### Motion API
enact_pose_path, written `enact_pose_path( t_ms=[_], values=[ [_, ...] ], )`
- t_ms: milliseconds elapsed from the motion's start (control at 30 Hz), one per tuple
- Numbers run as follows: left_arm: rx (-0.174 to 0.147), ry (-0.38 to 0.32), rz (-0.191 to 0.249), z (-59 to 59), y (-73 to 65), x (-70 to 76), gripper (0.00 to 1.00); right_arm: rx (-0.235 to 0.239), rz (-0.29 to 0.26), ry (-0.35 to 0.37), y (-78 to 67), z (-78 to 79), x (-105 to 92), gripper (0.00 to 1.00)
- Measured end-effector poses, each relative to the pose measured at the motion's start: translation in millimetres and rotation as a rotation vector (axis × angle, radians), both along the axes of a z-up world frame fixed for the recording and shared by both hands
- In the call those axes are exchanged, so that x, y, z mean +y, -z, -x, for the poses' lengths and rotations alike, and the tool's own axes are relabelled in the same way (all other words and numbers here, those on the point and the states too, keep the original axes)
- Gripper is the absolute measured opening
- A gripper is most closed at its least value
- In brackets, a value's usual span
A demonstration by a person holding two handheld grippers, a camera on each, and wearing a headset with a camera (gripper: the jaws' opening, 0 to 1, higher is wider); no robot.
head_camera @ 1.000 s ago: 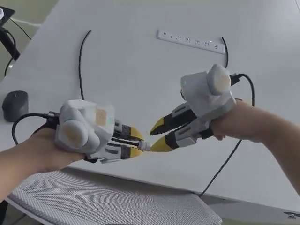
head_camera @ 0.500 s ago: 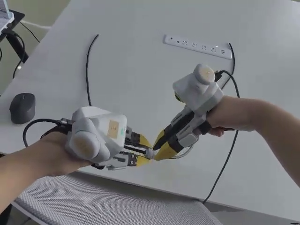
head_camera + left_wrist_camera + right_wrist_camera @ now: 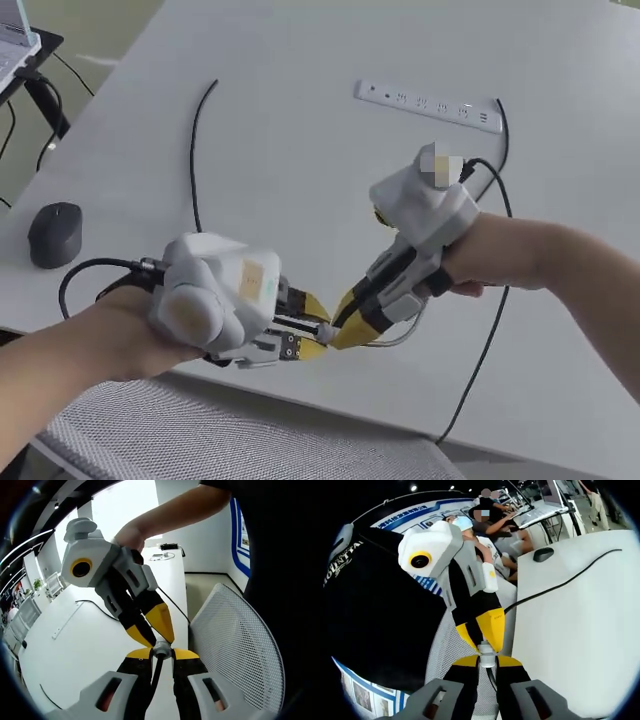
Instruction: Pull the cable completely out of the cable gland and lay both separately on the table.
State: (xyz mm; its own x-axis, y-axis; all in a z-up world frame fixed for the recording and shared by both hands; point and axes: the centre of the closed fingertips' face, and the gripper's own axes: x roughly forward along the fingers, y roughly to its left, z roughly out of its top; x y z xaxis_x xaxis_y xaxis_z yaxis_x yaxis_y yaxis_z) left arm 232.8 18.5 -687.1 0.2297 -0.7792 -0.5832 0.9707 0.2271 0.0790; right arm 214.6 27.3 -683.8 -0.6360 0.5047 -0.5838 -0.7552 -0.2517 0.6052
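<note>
Counter edge: The near edge of the white counter [image 3: 300, 120] runs just below both grippers. I am working close to it, with a grey mesh chair [image 3: 230, 440] underneath.
Open room: Beyond the jaws the counter lies bare as far as a white power strip [image 3: 430, 103] at the far side. A black cord [image 3: 193, 150] snakes across the left part.
Left gripper: The left gripper [image 3: 310, 328] reaches in from the left, its yellow-tipped jaws pinching the cable gland [image 3: 161, 649].
Right gripper: The right gripper [image 3: 345, 320] angles in from the right, nose to nose with the left. Its jaws are pressed in on the gland's other end.
Task item: The small pale gland hangs in the air between the two sets of tips, above the counter's near edge. The cable [image 3: 403, 336] is not yet out of it and loops away grey under the right gripper.
Left gripper view: I see the right gripper head-on, the gland seated between my own tips, and the chair's mesh to the right.
Right gripper view: I see the cable trailing back between these jaws, with people seated at desks in the background.
Around: A computer mouse [image 3: 55, 233] sits at the counter's left edge, well apart from the jaws.
In the way: The right gripper's black lead [image 3: 487, 330] drapes across the counter and over its edge. The left gripper's lead [image 3: 90, 270] curls near the mouse.
</note>
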Motion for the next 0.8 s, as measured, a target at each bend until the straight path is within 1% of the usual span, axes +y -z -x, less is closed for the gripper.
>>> enact_pose_path(
  t_ms=[33, 67, 100, 133, 167, 200, 267, 333, 367, 400, 433, 467, 500, 533, 567, 600, 633, 667, 733, 800],
  values=[
    [0.000, -0.002, -0.001, 0.0, 0.1, 0.2, 0.15, -0.020, -0.003, 0.001, 0.3, -0.7, 0.5, 0.07],
    [-0.002, -0.006, -0.003, -0.2, 0.3, 0.7, 0.15, -0.057, -0.007, 0.001, 0.9, -1.7, 1.0, 0.07],
    [0.002, -0.007, -0.002, 0.1, 0.3, 0.6, 0.15, -0.085, -0.012, -0.010, 1.2, -1.5, 0.7, 0.07],
    [0.012, -0.018, -0.002, 0.4, 0.4, 0.6, 0.15, -0.113, -0.013, -0.012, 1.7, -1.9, 0.9, 0.07],
    [0.016, -0.024, -0.002, 0.0, 0.6, 0.8, 0.15, -0.151, -0.009, -0.002, 2.4, -2.6, 1.4, 0.06],
    [0.029, -0.038, 0.001, -0.6, 1.1, 1.4, 0.15, -0.204, -0.017, 0.001, 3.0, -3.3, 2.1, 0.06],
    [0.066, -0.072, 0.021, -1.2, 1.5, 2.4, 0.15, -0.281, -0.031, 0.003, 6.5, -8.2, 2.7, 0.06],
    [0.100, -0.109, 0.051, -1.8, 0.5, 3.6, 0.15, -0.381, -0.052, 0.007, 5.5, -9.1, 4.0, 0.06],
    [0.112, -0.120, 0.063, -2.0, -0.3, 4.3, 0.15, -0.442, -0.071, 0.006, 5.0, -8.8, 5.5, 0.06],
    [0.124, -0.130, 0.075, -2.2, -0.7, 6.5, 0.15, -0.485, -0.077, 0.007, 5.2, -9.1, 6.3, 0.07],
    [0.125, -0.135, 0.076, -2.6, -0.6, 7.8, 0.15, -0.566, -0.098, 0.021, 4.3, -12.0, 10.0, 0.07],
    [0.124, -0.153, 0.084, -4.4, -1.4, 11.1, 0.15, -0.611, -0.111, 0.022, 3.5, -12.1, 11.4, 0.07],
    [0.157, -0.169, 0.110, -3.2, -3.2, 12.3, 0.15, -0.643, -0.119, 0.015, 2.7, -10.0, 11.8, 0.07],
    [0.162, -0.173, 0.116, -3.4, -4.3, 13.3, 0.15, -0.695, -0.123, 0.029, 1.9, -11.0, 13.2, 0.07],
    [0.152, -0.178, 0.116, -4.5, -4.8, 15.9, 0.15, -0.737, -0.126, 0.039, 1.6, -12.8, 14.8, 0.07],
    [0.158, -0.183, 0.124, -4.4, -6.2, 16.3, 0.15, -0.768, -0.132, 0.036, 2.1, -11.6, 15.9, 0.07],
    [0.180, -0.191, 0.133, -3.4, -6.1, 17.2, 0.15, -0.788, -0.137, 0.037, 2.4, -10.8, 16.7, 0.07],
    [0.177, -0.191, 0.132, -3.6, -6.0, 18.0, 0.15, -0.799, -0.134, 0.063, 3.2, -10.8, 17.7, 0.07],
    [0.182, -0.176, 0.126, -0.3, -4.7, 17.4, 0.15, -0.780, -0.133, 0.069, 6.1, -7.9, 18.1, 0.07],
    [0.170, -0.167, 0.118, 0.5, -3.9, 17.2, 0.15, -0.782, -0.127, 0.081, 6.6, -9.1, 18.8, 0.07]
  ],
)
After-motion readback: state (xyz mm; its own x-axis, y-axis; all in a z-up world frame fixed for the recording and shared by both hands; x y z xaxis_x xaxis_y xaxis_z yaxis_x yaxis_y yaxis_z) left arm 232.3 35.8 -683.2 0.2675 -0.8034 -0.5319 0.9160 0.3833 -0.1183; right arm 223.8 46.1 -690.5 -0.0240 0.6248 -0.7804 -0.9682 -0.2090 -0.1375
